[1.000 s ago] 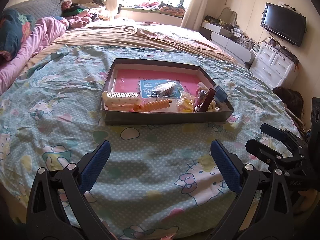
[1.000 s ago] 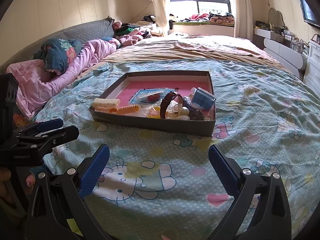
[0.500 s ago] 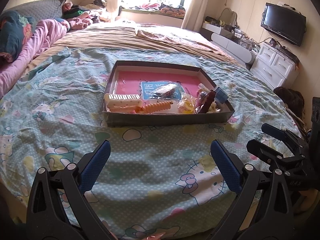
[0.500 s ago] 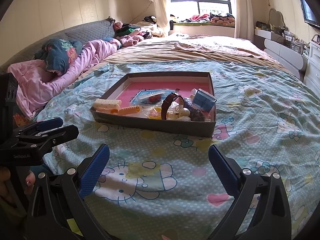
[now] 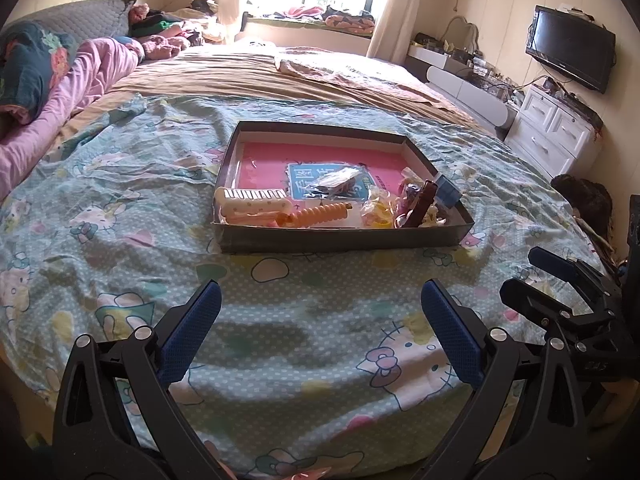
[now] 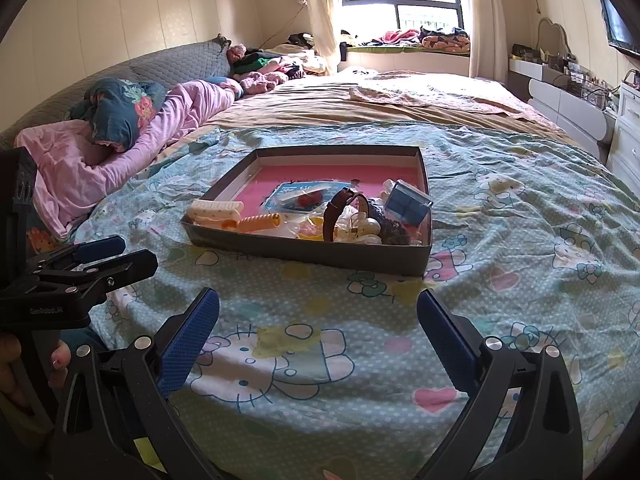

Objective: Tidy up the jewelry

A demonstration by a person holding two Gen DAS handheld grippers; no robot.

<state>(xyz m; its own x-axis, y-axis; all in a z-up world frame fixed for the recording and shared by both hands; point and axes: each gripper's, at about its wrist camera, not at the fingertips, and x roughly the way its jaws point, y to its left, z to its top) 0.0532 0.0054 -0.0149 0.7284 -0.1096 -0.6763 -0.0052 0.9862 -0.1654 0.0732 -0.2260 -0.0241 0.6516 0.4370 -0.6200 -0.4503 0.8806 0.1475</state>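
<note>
On bedsheet [image 5: 120, 208], tray [image 5: 340, 240] w/ jewelry; both hand-held grippers, left [image 5: 320, 336] & right [image 6: 318, 336], spread wide, empty; "GenRobot.AI" on left.

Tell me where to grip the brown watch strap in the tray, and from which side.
Grip the brown watch strap at the top of its arch, coming from above. It stands on edge as an upright loop over the clutter in the tray, so the crown is the only free part; pouches and a blue box crowd its sides.
</note>
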